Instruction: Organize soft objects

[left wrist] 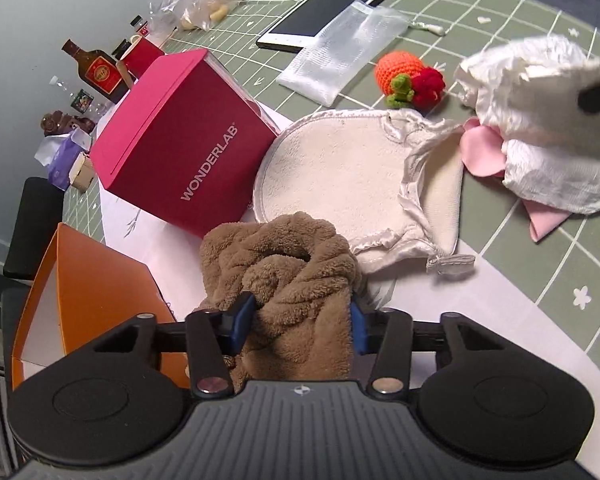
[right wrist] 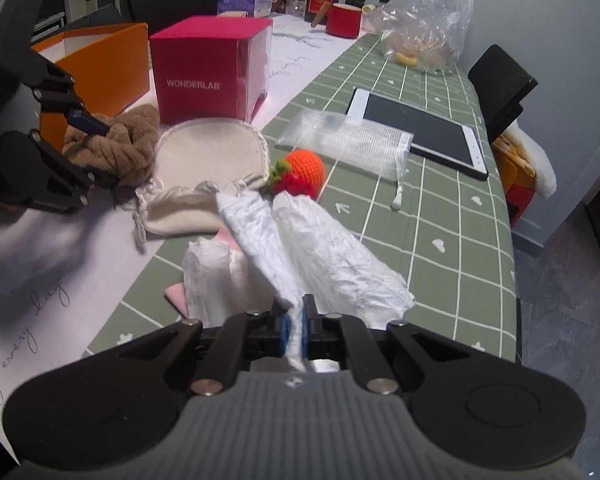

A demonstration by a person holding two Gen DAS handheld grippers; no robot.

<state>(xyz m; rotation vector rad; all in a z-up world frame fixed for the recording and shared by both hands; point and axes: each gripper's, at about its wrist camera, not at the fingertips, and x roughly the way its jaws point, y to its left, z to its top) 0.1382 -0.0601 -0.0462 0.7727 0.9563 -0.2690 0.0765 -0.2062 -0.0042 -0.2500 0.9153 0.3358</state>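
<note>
1. Grips: L gripper [left wrist: 302,316] jaws pinch brown towel [left wrist: 284,256], lifted beside orange box [left wrist: 96,276]; R gripper [right wrist: 296,332] jaws pinch white cloth [right wrist: 300,248] over table [right wrist: 440,216].
2. Swing towel over box — release inside, not on rim.

Left wrist view: low, close over table, facing across toward tablet [left wrist: 332,4]. Right wrist view: facing along table toward bottles. Shared: WONDERLAB box [left wrist: 184,148] [right wrist: 208,68], crochet fruit [left wrist: 400,72] [right wrist: 300,170].
</note>
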